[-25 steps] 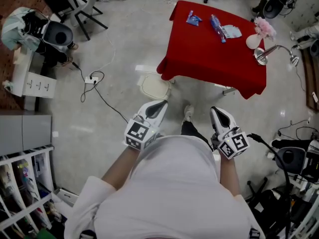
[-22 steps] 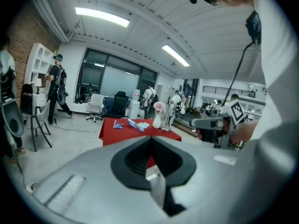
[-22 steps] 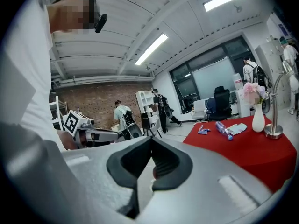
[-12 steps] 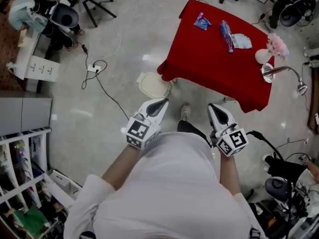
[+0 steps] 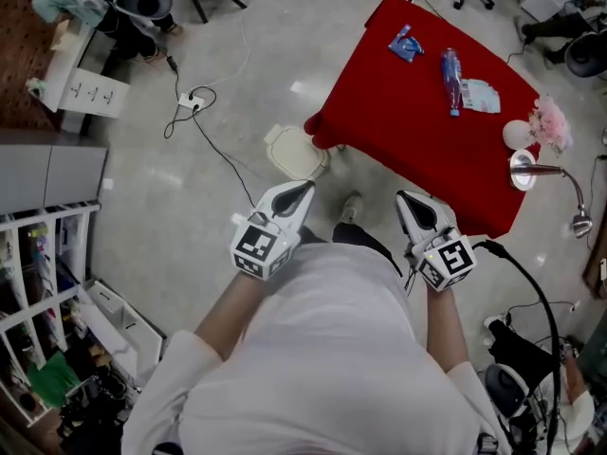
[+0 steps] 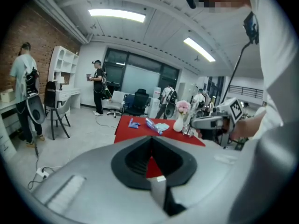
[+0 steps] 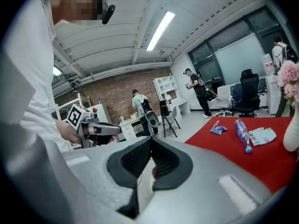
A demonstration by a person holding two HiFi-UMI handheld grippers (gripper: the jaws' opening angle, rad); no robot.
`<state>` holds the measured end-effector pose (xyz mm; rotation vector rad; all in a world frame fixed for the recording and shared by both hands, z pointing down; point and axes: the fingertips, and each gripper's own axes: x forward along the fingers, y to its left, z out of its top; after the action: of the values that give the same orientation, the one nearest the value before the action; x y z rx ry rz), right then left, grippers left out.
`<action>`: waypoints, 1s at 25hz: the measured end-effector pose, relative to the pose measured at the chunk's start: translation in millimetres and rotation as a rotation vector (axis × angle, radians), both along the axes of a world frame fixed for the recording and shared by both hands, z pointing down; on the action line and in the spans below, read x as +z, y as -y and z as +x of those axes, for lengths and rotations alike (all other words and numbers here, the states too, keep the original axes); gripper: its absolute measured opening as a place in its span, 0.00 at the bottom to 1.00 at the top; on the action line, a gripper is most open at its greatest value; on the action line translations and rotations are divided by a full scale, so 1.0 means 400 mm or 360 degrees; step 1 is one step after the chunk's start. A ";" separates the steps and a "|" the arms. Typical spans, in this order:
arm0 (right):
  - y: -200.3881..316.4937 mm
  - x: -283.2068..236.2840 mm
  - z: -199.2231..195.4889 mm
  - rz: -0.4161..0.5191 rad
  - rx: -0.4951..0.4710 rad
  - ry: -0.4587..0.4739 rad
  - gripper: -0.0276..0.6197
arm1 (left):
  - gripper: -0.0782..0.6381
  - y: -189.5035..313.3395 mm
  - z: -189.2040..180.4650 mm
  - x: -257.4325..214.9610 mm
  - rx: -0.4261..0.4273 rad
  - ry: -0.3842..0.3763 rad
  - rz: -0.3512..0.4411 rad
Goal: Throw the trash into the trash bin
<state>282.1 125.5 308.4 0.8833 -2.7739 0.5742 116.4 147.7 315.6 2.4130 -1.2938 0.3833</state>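
With my left tongs [image 5: 304, 190] and right tongs [image 5: 409, 200] both pressed together and empty, I'd step closer, spread one pair early and come level at the bottle [image 5: 450, 67] near the far edge of the red table [image 5: 389, 121].

Office-like lab: swivel chairs [image 7: 246, 97], brick wall [image 7: 114, 99], white shelving [image 6: 63, 66]; power strip [image 5: 193, 102] on the floor [image 5: 180, 226].

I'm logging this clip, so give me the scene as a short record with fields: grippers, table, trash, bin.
left gripper: shut, empty, at waist
right gripper: shut, empty, at waist
red table: ahead of the person
on table: blue wrapper, plastic bottle, paper packet
trash bin: floor, beside table's near corner
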 end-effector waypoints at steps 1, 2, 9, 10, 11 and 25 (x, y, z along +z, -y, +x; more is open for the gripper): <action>0.012 0.009 0.004 -0.0004 -0.0019 -0.0004 0.05 | 0.11 0.005 0.001 0.008 -0.0023 0.0010 -0.0012; 0.022 0.019 0.007 -0.0009 -0.0035 -0.0008 0.05 | 0.11 0.010 0.001 0.018 -0.0046 0.0019 -0.0027; 0.052 0.084 -0.019 -0.0114 -0.0069 0.0013 0.05 | 0.11 0.028 -0.042 0.118 -0.0127 0.0058 -0.0159; 0.056 0.096 -0.027 -0.0130 -0.0061 0.0020 0.05 | 0.11 0.035 -0.052 0.138 -0.0133 0.0067 -0.0177; 0.061 0.110 -0.034 -0.0147 -0.0051 0.0024 0.05 | 0.11 0.042 -0.063 0.159 -0.0136 0.0075 -0.0196; 0.095 0.306 -0.142 -0.0348 0.0088 -0.0097 0.05 | 0.11 0.085 -0.227 0.562 -0.0084 0.0188 -0.0498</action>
<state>225.3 87.6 430.9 0.9135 -2.5779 0.8266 25.5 113.7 540.5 2.1183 -1.2392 0.6689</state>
